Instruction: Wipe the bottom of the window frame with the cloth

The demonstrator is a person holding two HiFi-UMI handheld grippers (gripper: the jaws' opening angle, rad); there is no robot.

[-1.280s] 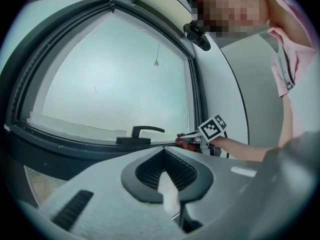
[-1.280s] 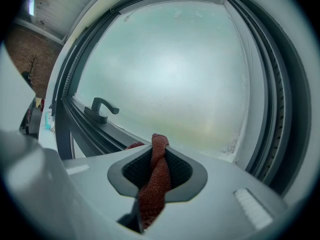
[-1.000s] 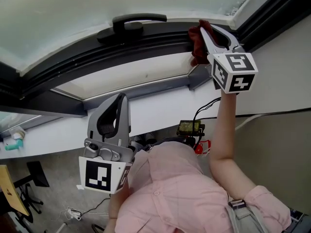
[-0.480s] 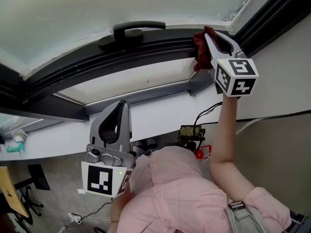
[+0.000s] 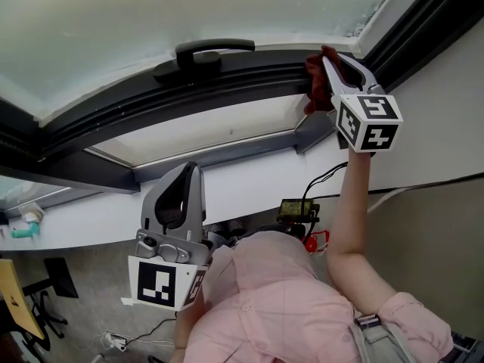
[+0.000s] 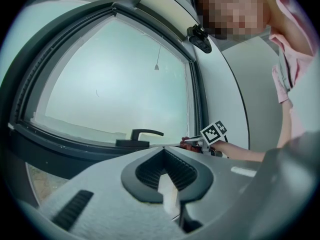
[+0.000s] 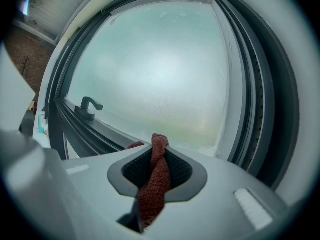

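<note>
The dark red woven cloth (image 5: 314, 82) is pinched tight in the right gripper (image 5: 331, 60) and sits against the bottom rail of the dark grey window frame (image 5: 249, 70), close to its right corner; the gripper covers the spot where it touches. A black window handle (image 5: 204, 50) stands on the same rail, well left of the cloth, with cloudy glass (image 5: 151, 10) behind. The left gripper (image 5: 186, 174) hangs low by the white sill (image 5: 242, 176), its jaws pressed together on nothing, near the person's pink shirt (image 5: 265, 301).
</note>
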